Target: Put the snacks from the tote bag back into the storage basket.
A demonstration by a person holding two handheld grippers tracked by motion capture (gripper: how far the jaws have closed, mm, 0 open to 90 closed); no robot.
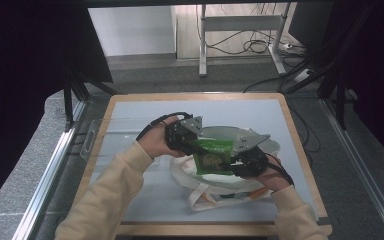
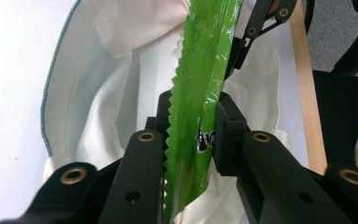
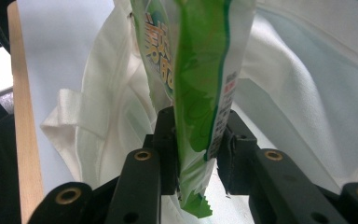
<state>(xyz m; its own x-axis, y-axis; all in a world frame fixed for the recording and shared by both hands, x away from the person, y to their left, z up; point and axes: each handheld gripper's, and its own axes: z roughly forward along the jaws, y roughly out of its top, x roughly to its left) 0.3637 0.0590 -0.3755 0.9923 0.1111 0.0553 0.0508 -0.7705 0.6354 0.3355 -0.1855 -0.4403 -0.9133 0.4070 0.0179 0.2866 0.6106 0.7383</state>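
Tongs (image 1: 192, 142) (image 1: 237, 160) level, facing inward, clamped on green packet (image 1: 212, 156)

- The left gripper (image 1: 184, 136) sits in the person's left hand (image 1: 156, 142), forearm in a cream sleeve coming up from the lower left.
- Its jaws point toward the right gripper (image 1: 247, 159) and are pressed on a green packet (image 1: 212, 155) from both sides.
- The right gripper, held in the right hand (image 1: 272, 177), points back at the left one.
- Its jaws are clamped on the packet's opposite edge.
- Both grippers hang close together above the worktop (image 1: 130, 120).
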